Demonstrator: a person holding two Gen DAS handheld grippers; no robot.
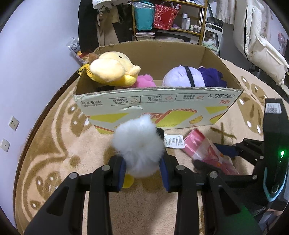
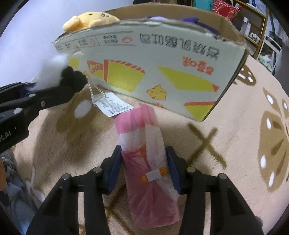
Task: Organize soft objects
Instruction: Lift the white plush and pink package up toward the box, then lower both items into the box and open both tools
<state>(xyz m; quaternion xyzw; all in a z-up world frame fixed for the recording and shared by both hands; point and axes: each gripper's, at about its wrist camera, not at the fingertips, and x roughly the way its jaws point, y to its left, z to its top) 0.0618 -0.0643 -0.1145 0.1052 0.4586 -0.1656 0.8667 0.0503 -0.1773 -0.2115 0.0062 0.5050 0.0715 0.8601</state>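
My left gripper point(image 1: 143, 168) is shut on a fluffy white plush point(image 1: 139, 144) with a yellow foot and a paper tag, held just above the rug in front of the cardboard box point(image 1: 159, 106). The box holds a yellow plush point(image 1: 110, 70), a pink plush point(image 1: 144, 81) and a purple plush point(image 1: 191, 76). My right gripper point(image 2: 144, 166) is shut on a pink-and-white plastic-wrapped roll point(image 2: 146, 162) lying on the rug beside the box point(image 2: 153, 72). The white plush also shows at the left in the right wrist view point(image 2: 52, 72).
A beige patterned rug point(image 1: 63, 153) covers the floor. A wall with sockets is on the left. Shelves with bags and bottles point(image 1: 162, 16) stand behind the box. White bedding point(image 1: 260, 45) lies at the right.
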